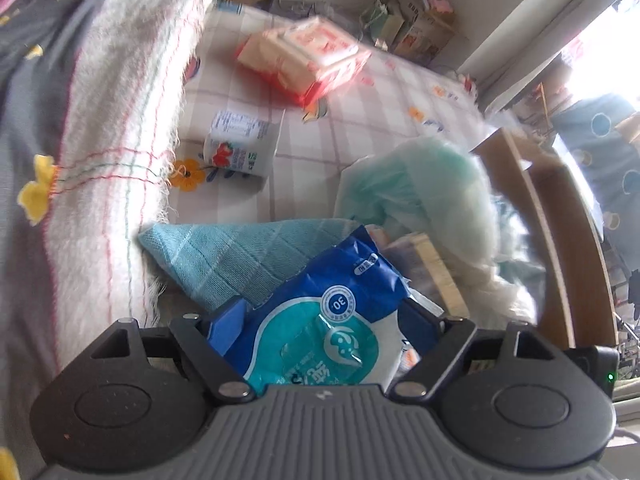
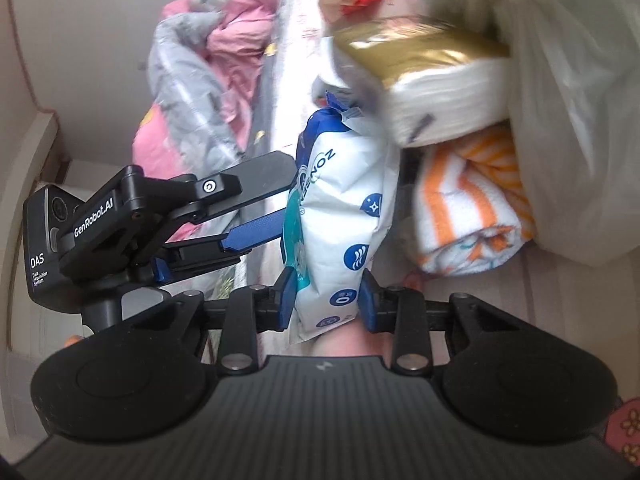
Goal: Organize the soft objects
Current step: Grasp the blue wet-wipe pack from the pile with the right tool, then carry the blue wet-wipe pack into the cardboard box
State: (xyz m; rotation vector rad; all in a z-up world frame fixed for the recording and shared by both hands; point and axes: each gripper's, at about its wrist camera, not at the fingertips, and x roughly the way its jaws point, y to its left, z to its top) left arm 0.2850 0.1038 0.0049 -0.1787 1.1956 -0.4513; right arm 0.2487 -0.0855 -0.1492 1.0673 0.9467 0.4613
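A blue-and-white wipes pack (image 1: pixel 352 280) fills the span between my left gripper's (image 1: pixel 326 316) blue pads, which press on both of its edges. In the right wrist view the same pack (image 2: pixel 344 200) stands on end, and my right gripper (image 2: pixel 327 300) is shut on its lower end. My left gripper (image 2: pixel 288 190) reaches in from the left and meets the pack's side higher up. A teal cloth (image 1: pixel 224 256) lies just beyond the pack. A gold-topped tissue pack (image 2: pixel 432 76) and an orange-striped towel (image 2: pixel 472 208) sit right behind it.
On the checked sheet (image 1: pixel 360 128) lie a red-and-cream tissue pack (image 1: pixel 304 56) and a white carton (image 1: pixel 240 144). A fringed white blanket (image 1: pixel 100 120) is at the left, a pale green bag (image 1: pixel 432 184) and wooden bed frame (image 1: pixel 548 220) at the right. A white plastic bag (image 2: pixel 580 100) and pink-grey quilt (image 2: pixel 200 60) flank the pile.
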